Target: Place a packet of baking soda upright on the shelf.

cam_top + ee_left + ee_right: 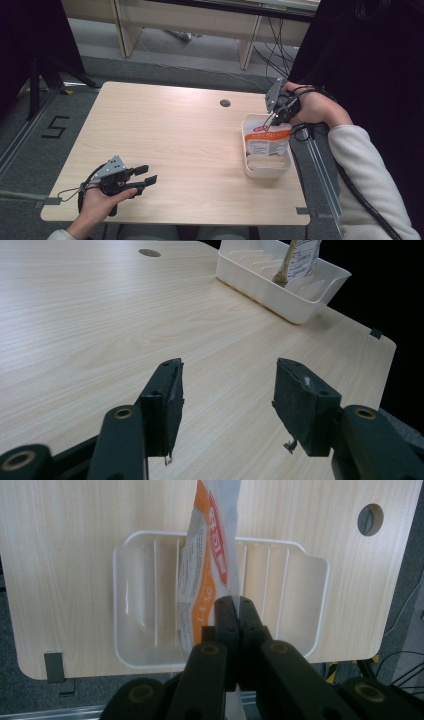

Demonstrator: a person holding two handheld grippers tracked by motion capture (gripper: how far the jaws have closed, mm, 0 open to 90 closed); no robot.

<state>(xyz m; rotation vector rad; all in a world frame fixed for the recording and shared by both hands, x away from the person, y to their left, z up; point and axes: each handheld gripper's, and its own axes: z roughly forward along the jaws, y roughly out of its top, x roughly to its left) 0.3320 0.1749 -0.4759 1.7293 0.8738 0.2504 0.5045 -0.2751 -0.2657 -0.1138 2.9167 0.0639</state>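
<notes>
From above, my right gripper (276,114) pinches the packet (268,139) by its top edge, over the tray (248,167). My left gripper (227,405) hangs released, well short of the tray. Alongside my right jaws, the film looks thin, limp, probably slippery; that sealed edge seems the best hold.

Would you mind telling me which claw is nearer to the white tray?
The right. The right claw is over the white tray, pinching the orange packet standing in it; the left claw is far across the table, open.

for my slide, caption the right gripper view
Right gripper shut on an orange-and-white packet, holding it above a white ribbed tray on the wooden table.
</notes>
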